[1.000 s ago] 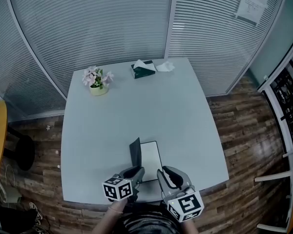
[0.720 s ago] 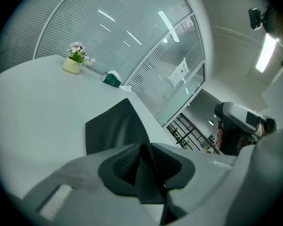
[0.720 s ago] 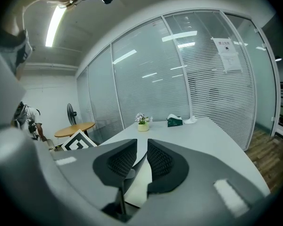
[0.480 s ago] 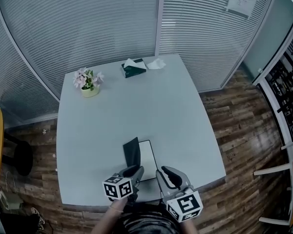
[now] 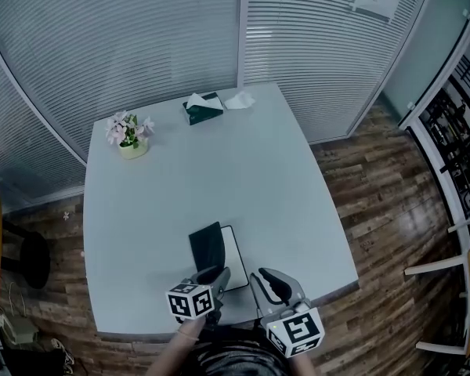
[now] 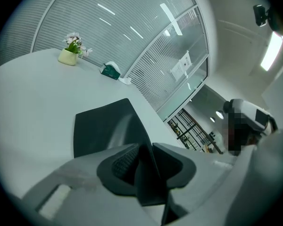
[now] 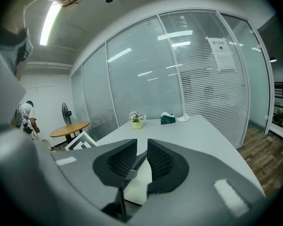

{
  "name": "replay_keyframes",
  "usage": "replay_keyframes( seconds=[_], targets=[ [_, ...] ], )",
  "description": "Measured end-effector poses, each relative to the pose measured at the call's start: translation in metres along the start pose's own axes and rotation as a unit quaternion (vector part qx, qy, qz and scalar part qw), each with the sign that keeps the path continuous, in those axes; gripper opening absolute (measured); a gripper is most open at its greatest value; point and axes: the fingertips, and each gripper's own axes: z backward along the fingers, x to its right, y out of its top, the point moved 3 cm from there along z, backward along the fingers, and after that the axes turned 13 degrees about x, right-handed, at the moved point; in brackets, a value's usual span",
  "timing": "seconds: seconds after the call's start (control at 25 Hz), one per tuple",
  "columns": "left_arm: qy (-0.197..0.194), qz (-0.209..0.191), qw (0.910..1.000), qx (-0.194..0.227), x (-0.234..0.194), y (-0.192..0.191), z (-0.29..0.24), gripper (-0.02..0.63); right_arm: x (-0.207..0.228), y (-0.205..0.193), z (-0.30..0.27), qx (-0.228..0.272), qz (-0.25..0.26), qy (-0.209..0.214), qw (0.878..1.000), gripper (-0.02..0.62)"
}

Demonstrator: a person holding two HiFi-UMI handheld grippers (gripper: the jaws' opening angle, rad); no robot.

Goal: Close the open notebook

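Desk [image 5: 219,178] from above, with both gripper views.

- **Notebook** [image 5: 233,263]: lies near the desk's front edge, just ahead of both grippers. Its dark cover [image 6: 101,128] stands raised at a slant over the white page [image 7: 137,181], not yet flat.
- **Left gripper** [image 6: 146,147]: the jaws are opening. The cover's near edge passes between them, and a gap shows at the left pad.
- **Right gripper** [image 7: 140,147]: the jaws are a narrow slit apart and hold nothing. It is poised just short of the page.
- **Far edge of the desk:** a potted plant [image 5: 128,135], a tissue box [image 5: 202,110] and a loose tissue [image 5: 239,100], well apart from the notebook.
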Motion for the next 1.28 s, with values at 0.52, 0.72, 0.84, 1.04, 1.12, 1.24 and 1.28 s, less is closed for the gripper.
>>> replay_keyframes(
  seconds=[0.52,0.72,0.84,1.04,1.12,1.24,1.28],
  targets=[
    [0.011,0.0,0.9996,-0.025,0.0,-0.017,-0.023,0.112,0.013,-0.003,0.005,-0.011,-0.002,-0.011,1.0,0.069],
    [0.016,-0.005,0.9992,-0.036,-0.001,-0.022,-0.03,0.115,0.018,-0.004,0.005,-0.014,-0.003,-0.014,1.0,0.069],
    [0.023,-0.003,0.9989,-0.041,-0.002,-0.026,-0.034,0.118,0.019,-0.004,0.003,-0.016,-0.004,-0.013,1.0,0.069],
    [0.035,-0.002,0.9981,-0.051,-0.005,-0.034,-0.042,0.125,0.021,-0.007,0.003,-0.018,-0.006,-0.013,1.0,0.069],
    [0.042,-0.003,0.9977,-0.054,-0.006,-0.037,-0.046,0.13,0.023,-0.007,0.003,-0.019,-0.006,-0.014,1.0,0.069],
    [0.053,0.0,0.9971,-0.056,-0.007,-0.04,-0.05,0.138,0.026,-0.007,0.004,-0.02,-0.007,-0.018,1.0,0.069],
    [0.056,0.0,0.9969,-0.056,-0.007,-0.041,-0.051,0.14,0.027,-0.006,0.005,-0.02,-0.007,-0.019,1.0,0.069]
  ],
)
